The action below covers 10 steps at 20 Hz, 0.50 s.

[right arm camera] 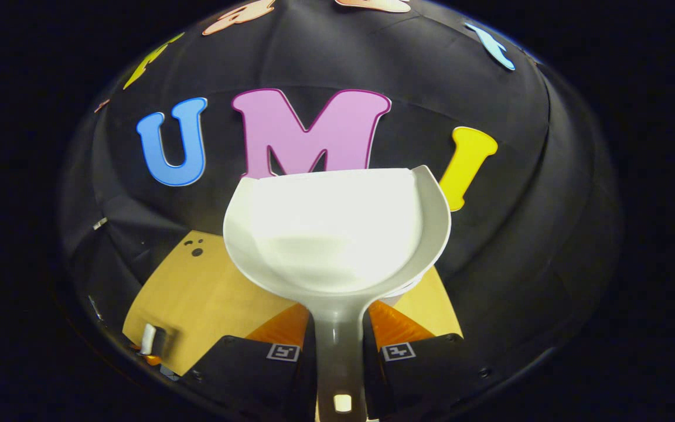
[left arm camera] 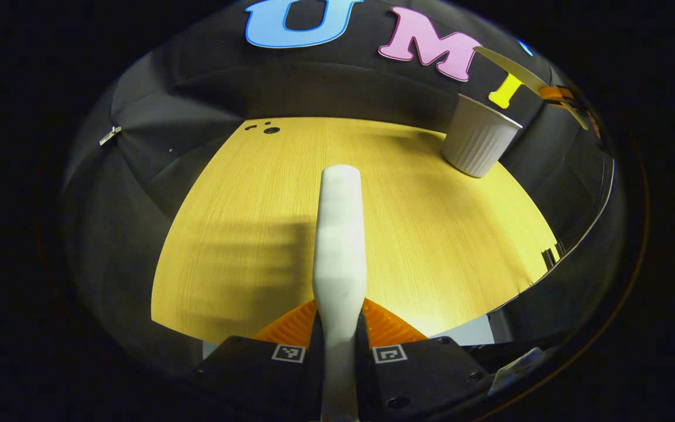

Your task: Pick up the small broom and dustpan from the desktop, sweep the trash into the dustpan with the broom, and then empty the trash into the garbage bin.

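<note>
My left gripper is shut on the white broom handle, which sticks out forward over the yellow wooden desktop; the bristles are hidden. My right gripper is shut on the grey handle of the white dustpan. The pan is raised with its mouth tilted up, and no trash shows inside it. The white ribbed garbage bin stands at the desktop's far right. Above the bin in the left gripper view, the dustpan's thin edge shows side-on. Just under the pan, a sliver of the bin's rim peeks out.
Small black holes mark the desktop's far left corner. The desktop's right edge drops off to dark floor. Black cloth walls close in behind the table. The other gripper shows small at the lower left of the right gripper view.
</note>
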{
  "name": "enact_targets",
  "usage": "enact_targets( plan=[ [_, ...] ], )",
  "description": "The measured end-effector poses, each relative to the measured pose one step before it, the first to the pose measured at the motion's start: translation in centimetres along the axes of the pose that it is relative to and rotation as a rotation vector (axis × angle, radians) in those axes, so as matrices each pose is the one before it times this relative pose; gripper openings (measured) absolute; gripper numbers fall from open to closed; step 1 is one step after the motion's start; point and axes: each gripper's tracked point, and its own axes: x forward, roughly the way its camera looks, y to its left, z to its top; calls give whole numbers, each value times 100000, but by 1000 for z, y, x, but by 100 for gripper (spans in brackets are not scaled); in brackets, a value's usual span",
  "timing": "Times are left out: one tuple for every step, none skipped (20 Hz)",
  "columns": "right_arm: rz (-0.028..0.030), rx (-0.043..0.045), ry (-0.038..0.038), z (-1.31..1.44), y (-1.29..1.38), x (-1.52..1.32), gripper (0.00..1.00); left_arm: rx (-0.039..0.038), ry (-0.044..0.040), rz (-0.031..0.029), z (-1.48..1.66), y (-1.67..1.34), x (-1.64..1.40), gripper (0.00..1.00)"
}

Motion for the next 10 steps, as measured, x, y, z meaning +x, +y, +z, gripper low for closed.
enact_targets(
  plan=[
    [2428, -60, 751, -601, 1023, -125, 36, -235, 385, 143, -66, 136, 195, 27],
    [825, -1930, 1520, -895, 684, 102, 36, -216, 286, 514, 173, 187, 193, 27],
    [94, -2387, 2079, -1353, 572, 209, 36, -154, 212, 292, 160, 223, 210, 27],
    [892, -1944, 2337, -1134, 513, 315, 36, -60, -209, 161, 341, 51, 199, 27],
    [2186, -748, 1811, -769, 901, -160, 41, -226, -43, 220, 241, 131, 221, 27],
    [2569, 19, 1514, -577, 891, -143, 36, -254, 335, -94, 229, 97, 293, 27],
    [2235, 166, 1751, -775, 769, -49, 36, -208, 406, -166, 188, 33, 343, 27],
    [1774, 64, 1631, -760, 666, 20, 36, 6, 757, -311, 173, 64, 386, 26],
    [1605, 302, 1856, -737, 682, 381, 36, 291, 903, -128, 80, 19, 535, 26],
    [1362, 609, 2594, -789, 459, 346, 36, 452, 863, 41, 228, -22, 531, 26]
  ],
)
